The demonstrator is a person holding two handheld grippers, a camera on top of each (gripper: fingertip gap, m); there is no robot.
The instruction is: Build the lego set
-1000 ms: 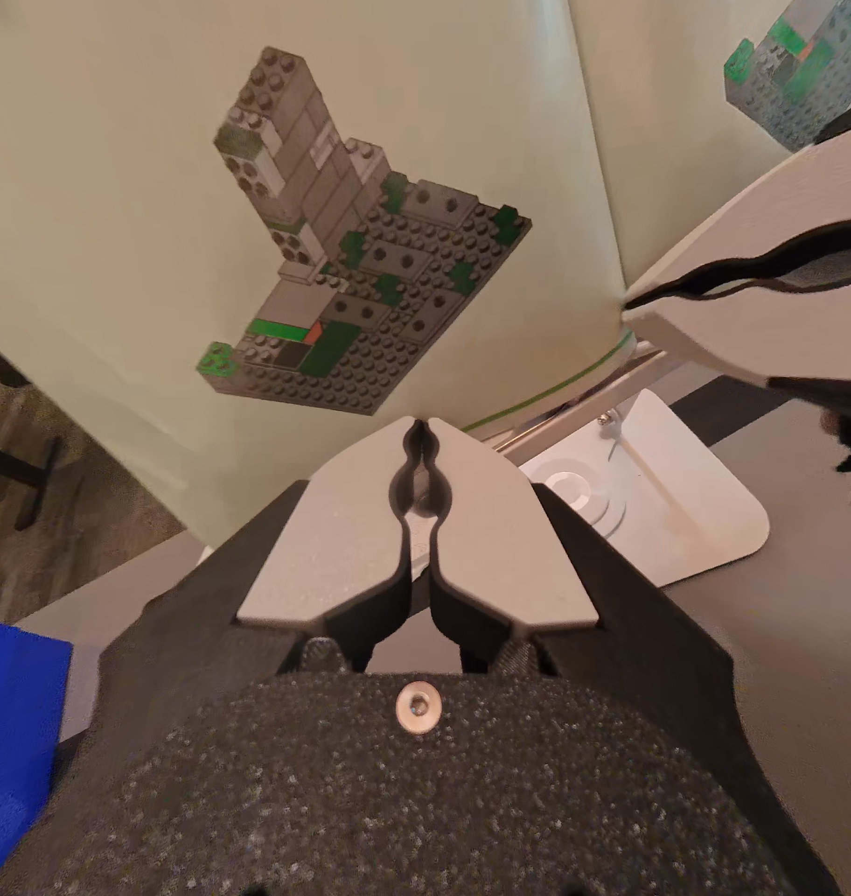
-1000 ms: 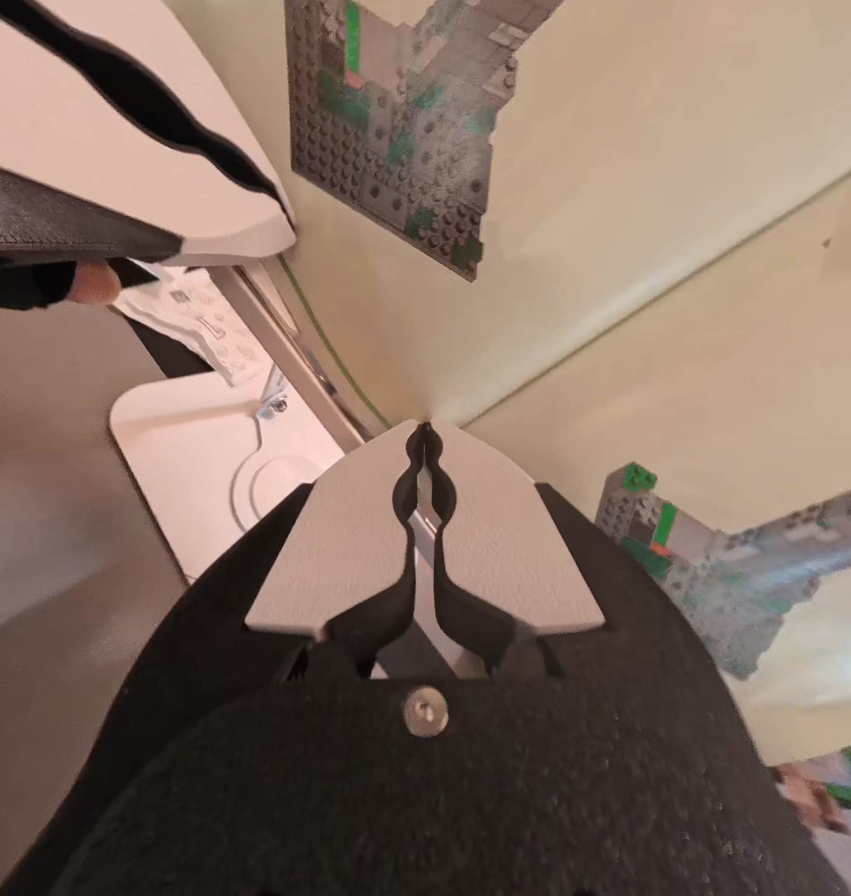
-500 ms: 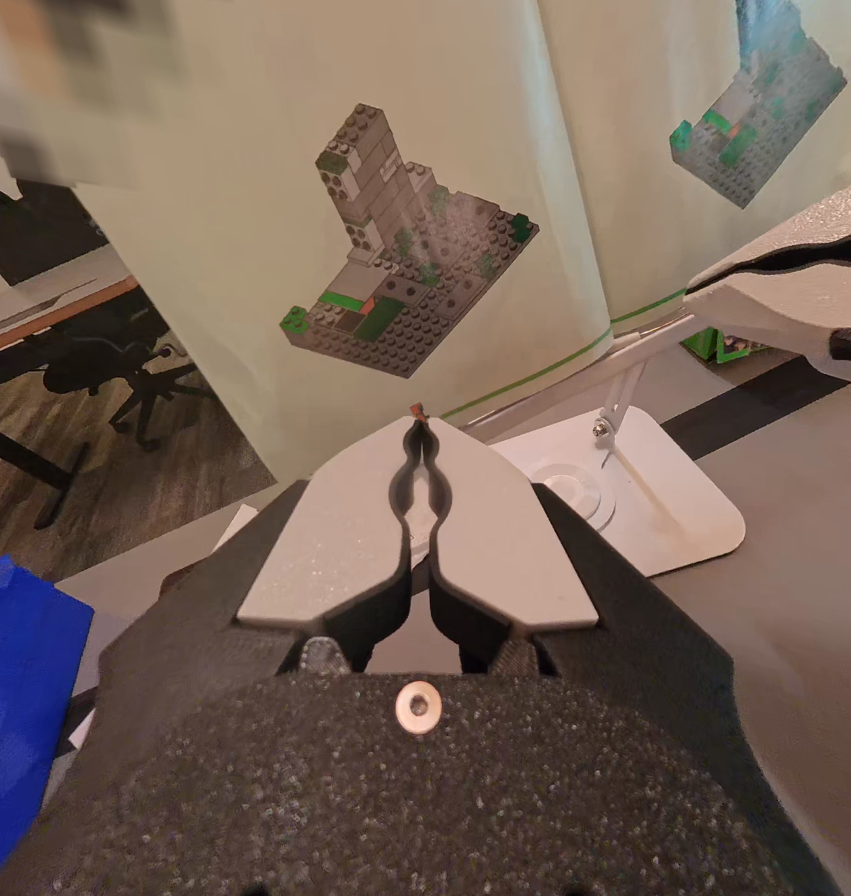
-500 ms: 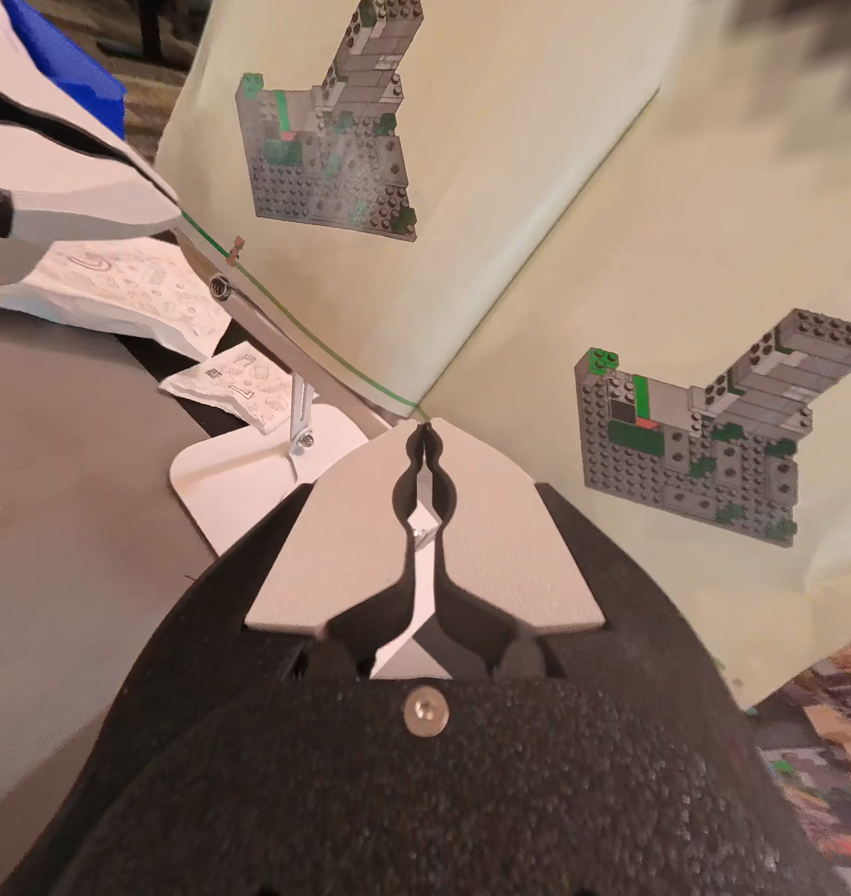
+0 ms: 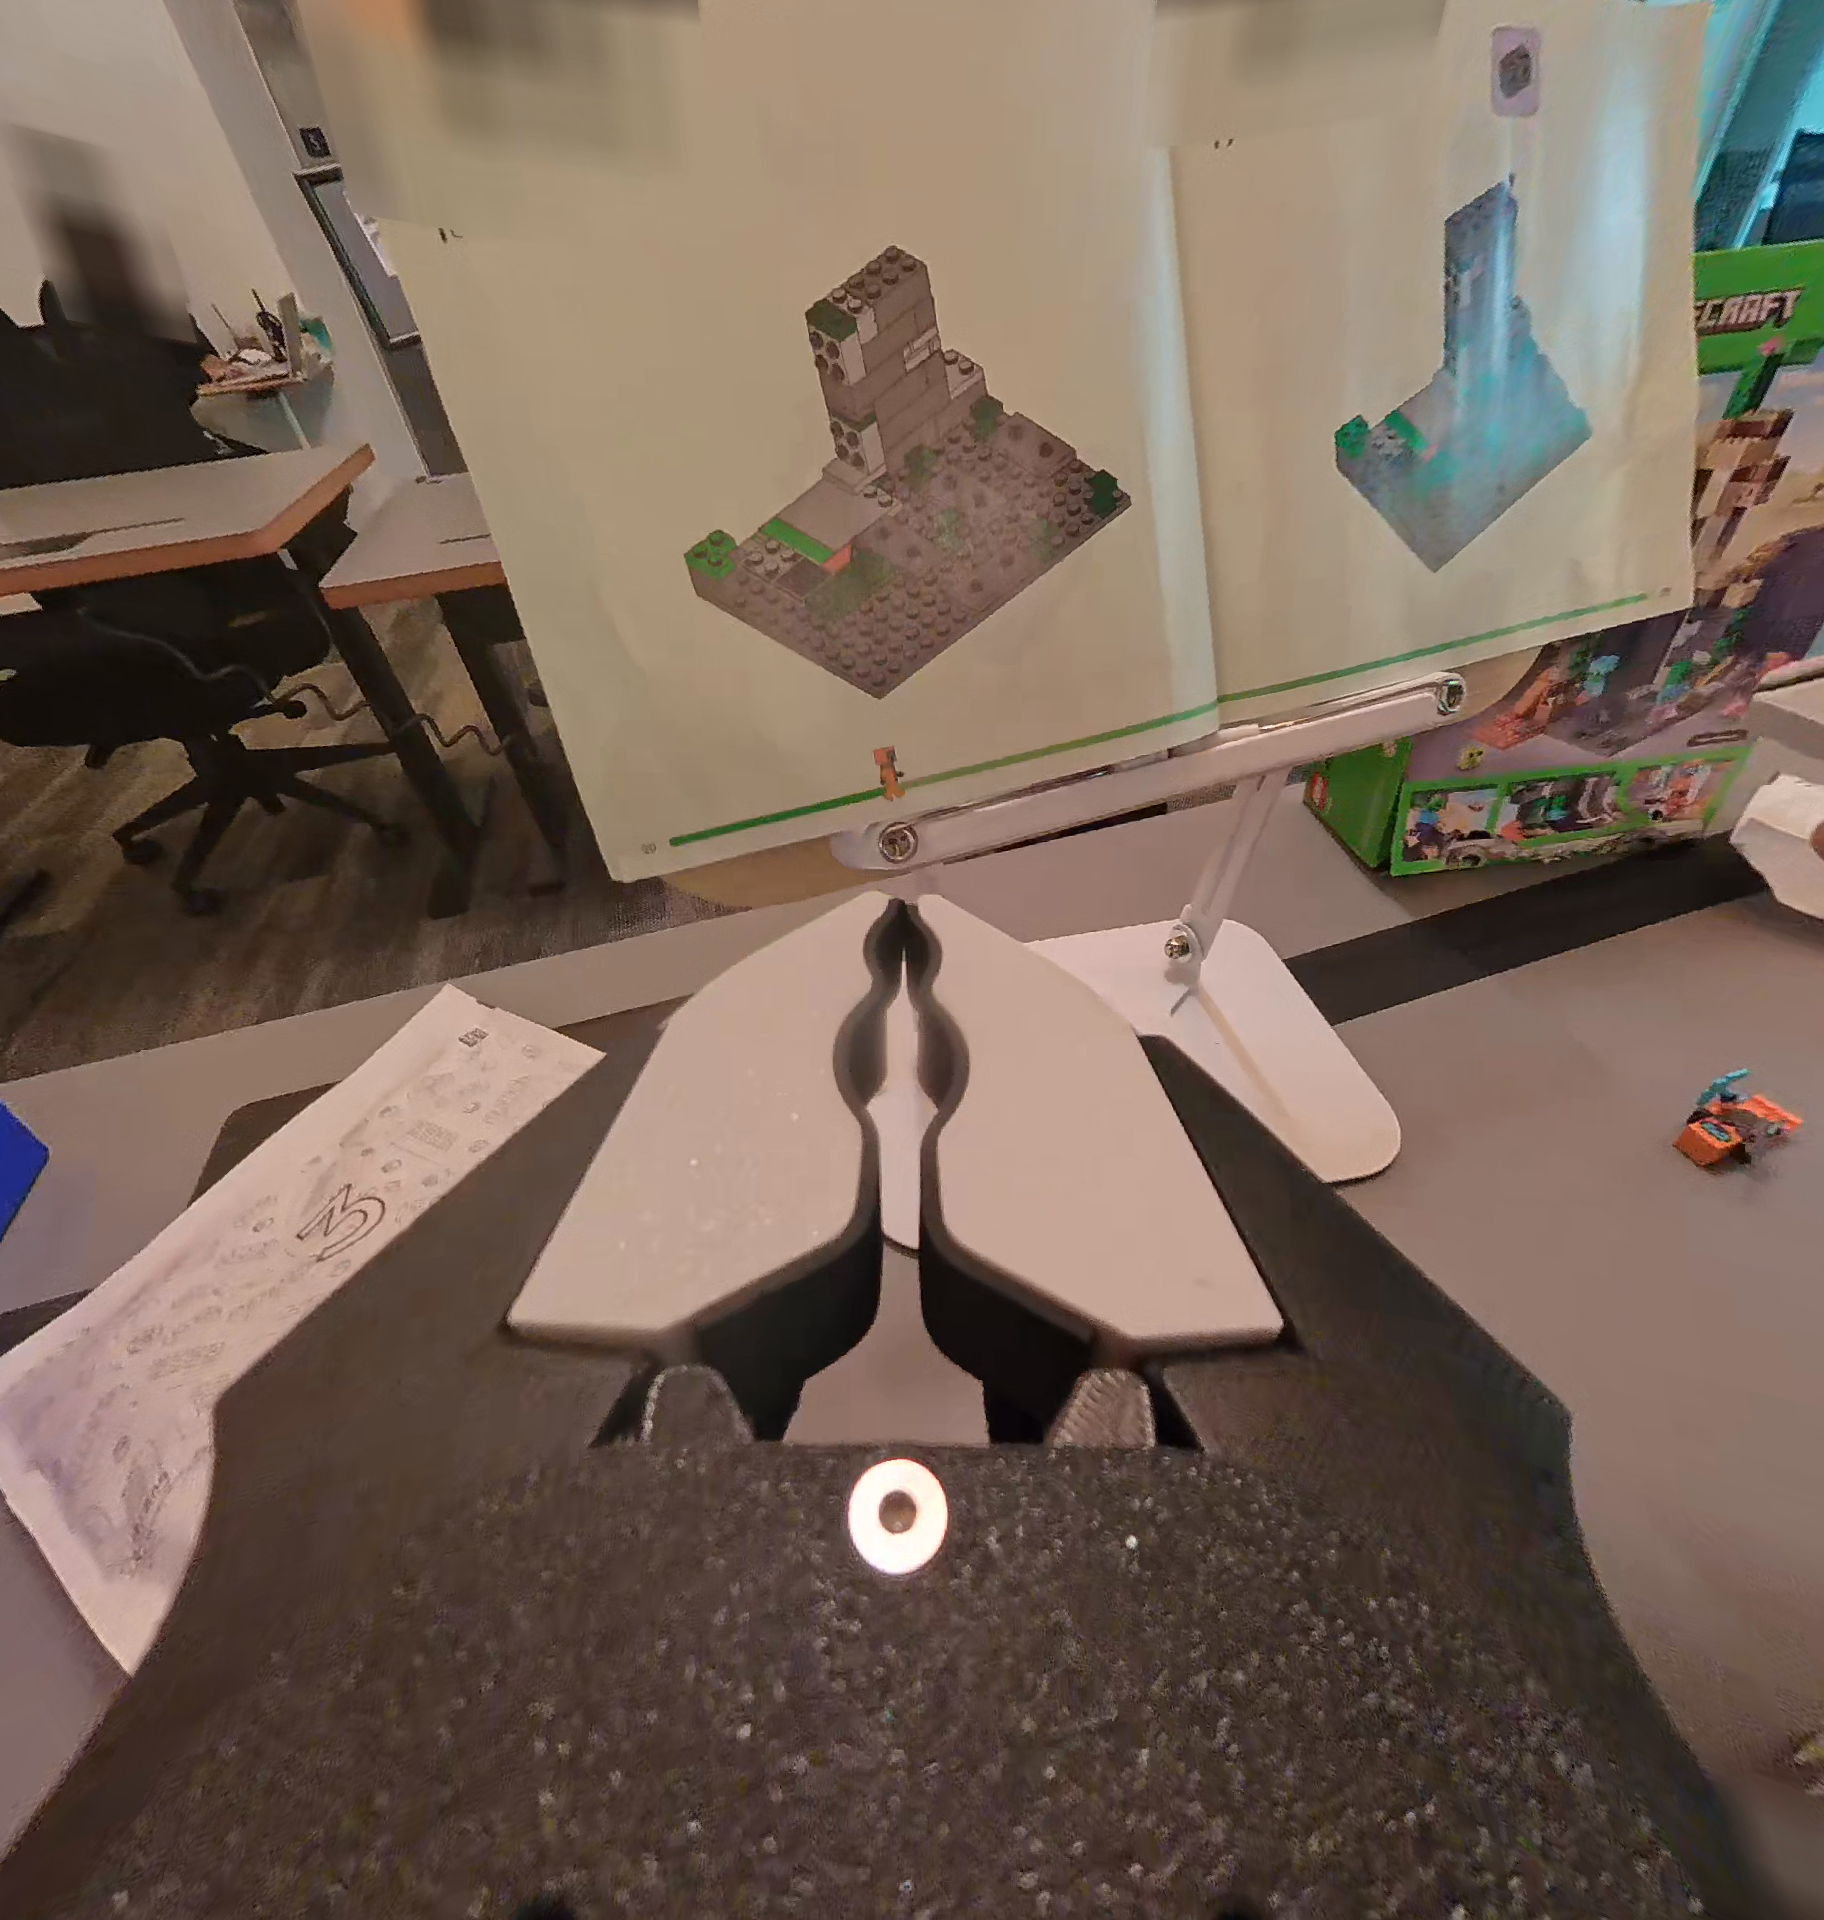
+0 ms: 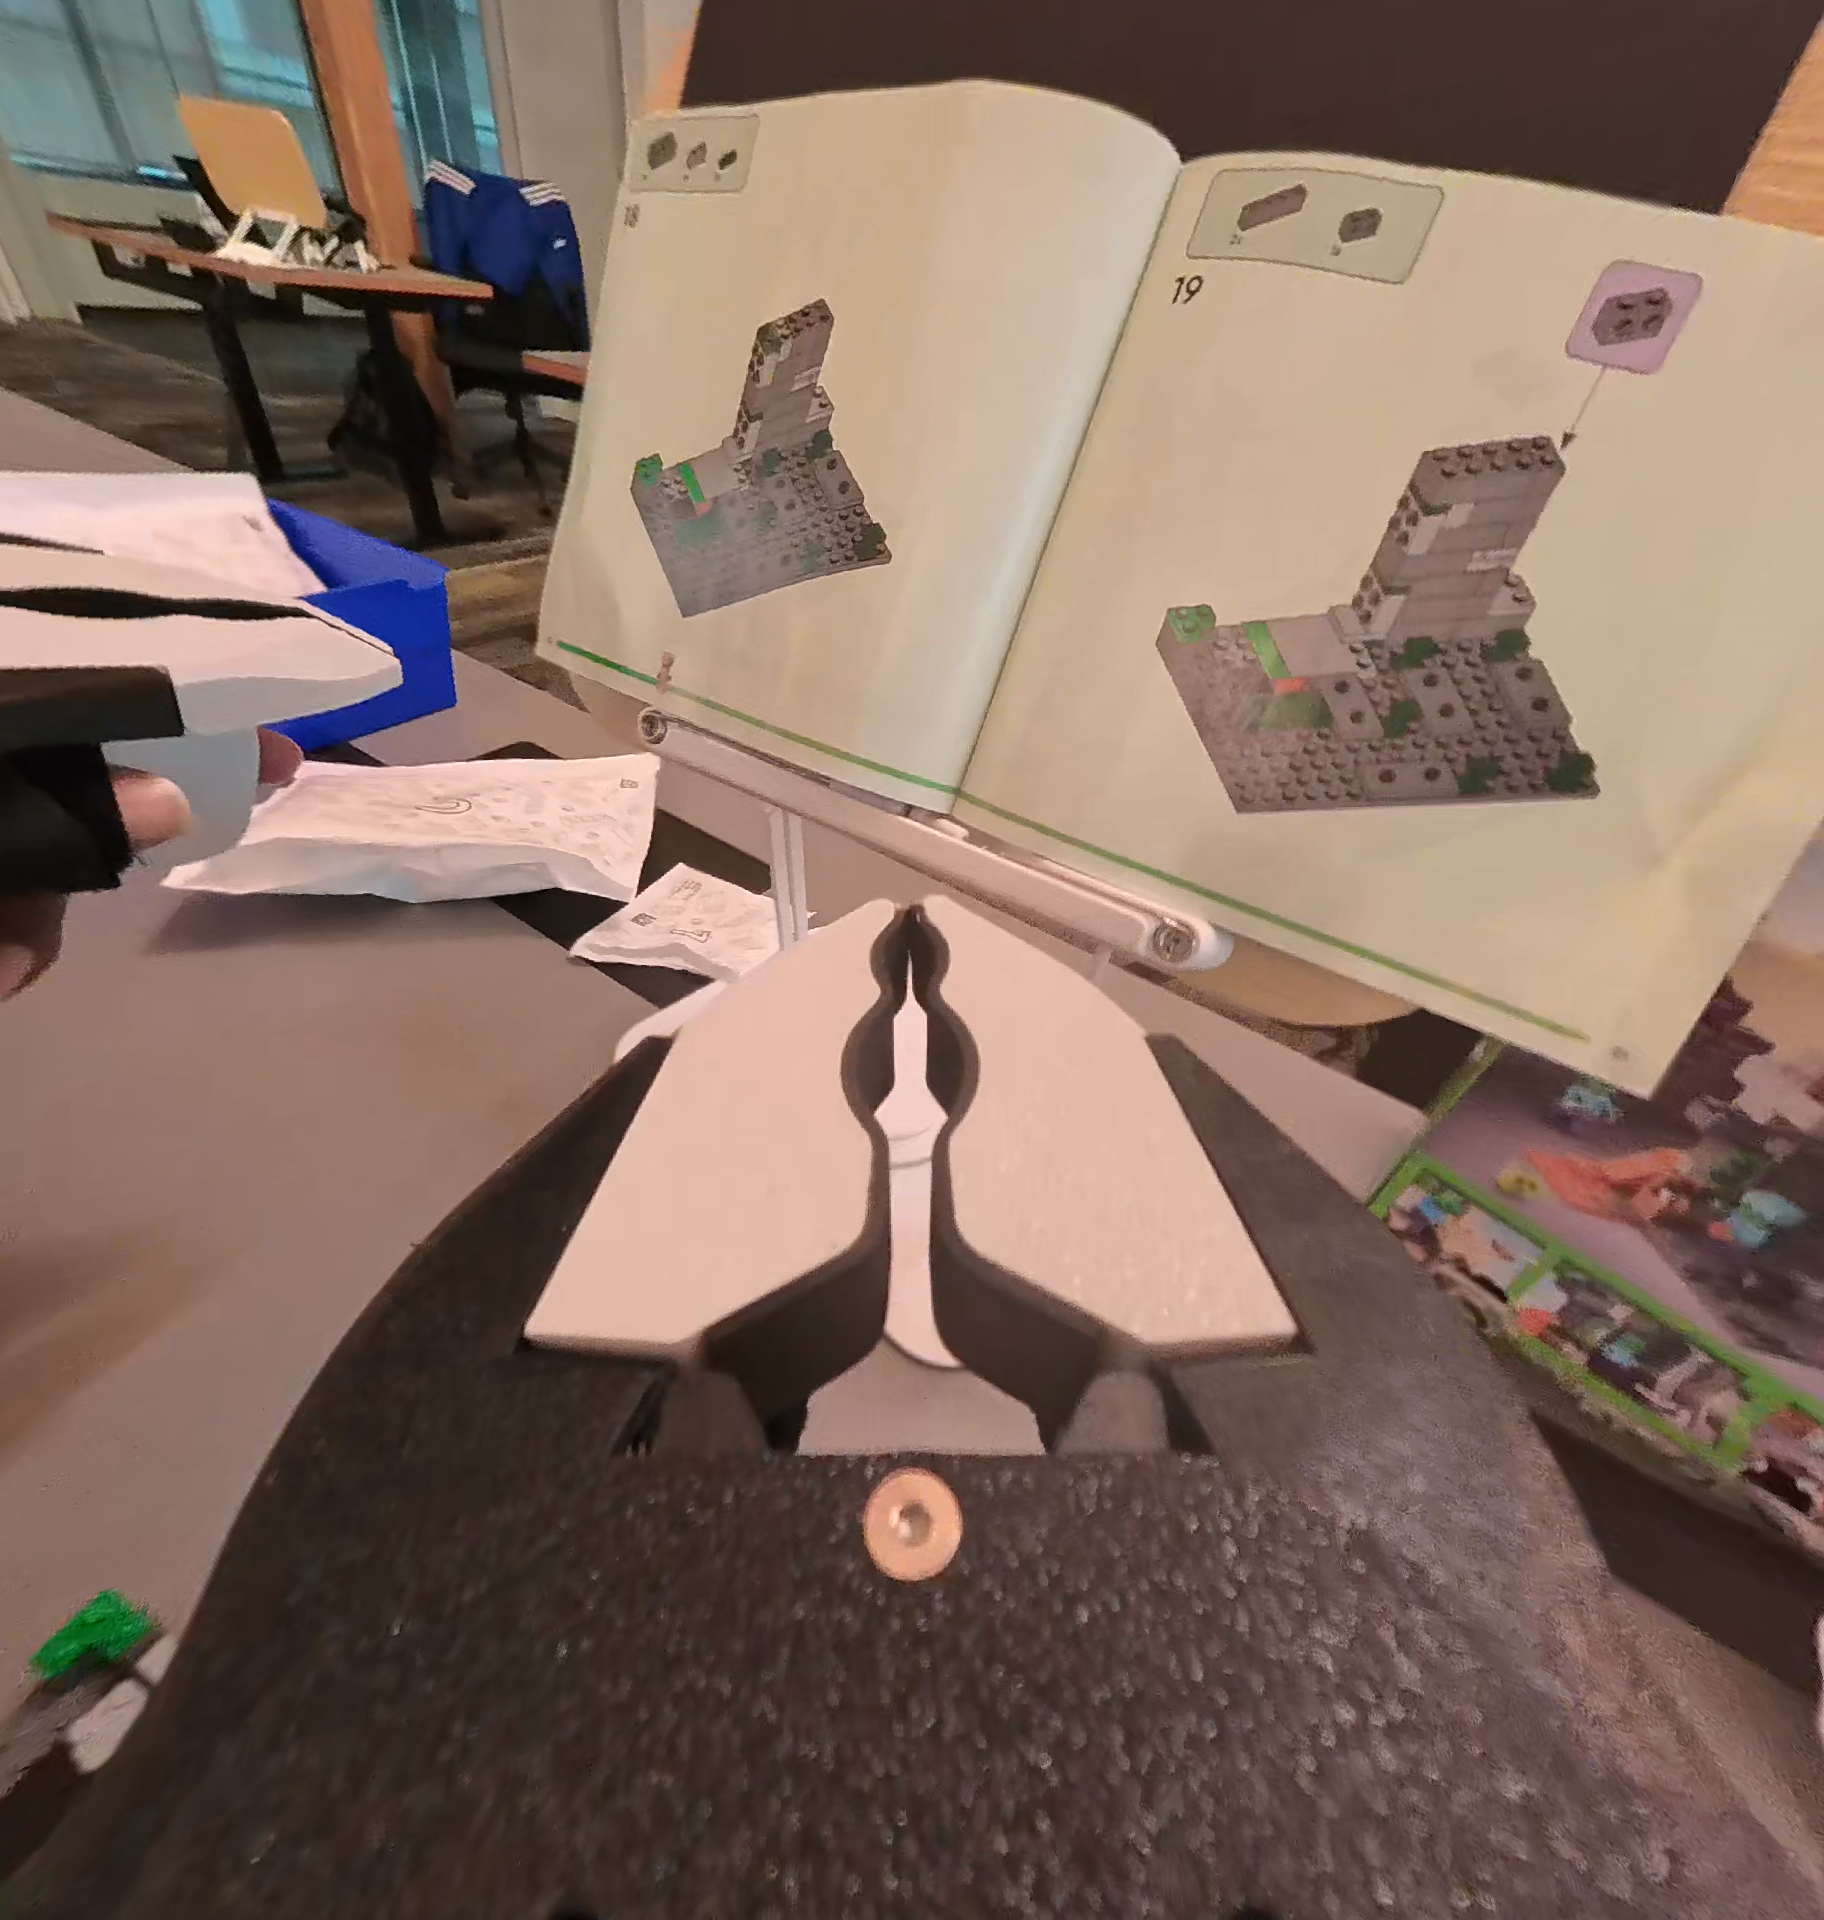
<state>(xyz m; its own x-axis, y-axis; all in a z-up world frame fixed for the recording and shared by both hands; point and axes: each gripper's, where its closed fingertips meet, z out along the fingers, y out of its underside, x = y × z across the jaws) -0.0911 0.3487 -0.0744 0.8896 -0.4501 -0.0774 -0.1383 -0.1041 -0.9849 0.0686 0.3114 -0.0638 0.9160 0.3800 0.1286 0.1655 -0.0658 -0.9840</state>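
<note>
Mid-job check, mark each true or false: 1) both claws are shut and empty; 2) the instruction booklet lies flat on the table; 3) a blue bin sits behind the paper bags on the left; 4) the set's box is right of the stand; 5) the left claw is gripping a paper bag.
1) True: the left claw and the right claw are both closed with nothing between the tips.
2) False: the instruction booklet stands open on a white stand.
3) True: the blue bin is behind the paper bags.
4) True: the box lies right of the stand.
5) False: the left claw holds nothing; the bags lie on the table.
</note>
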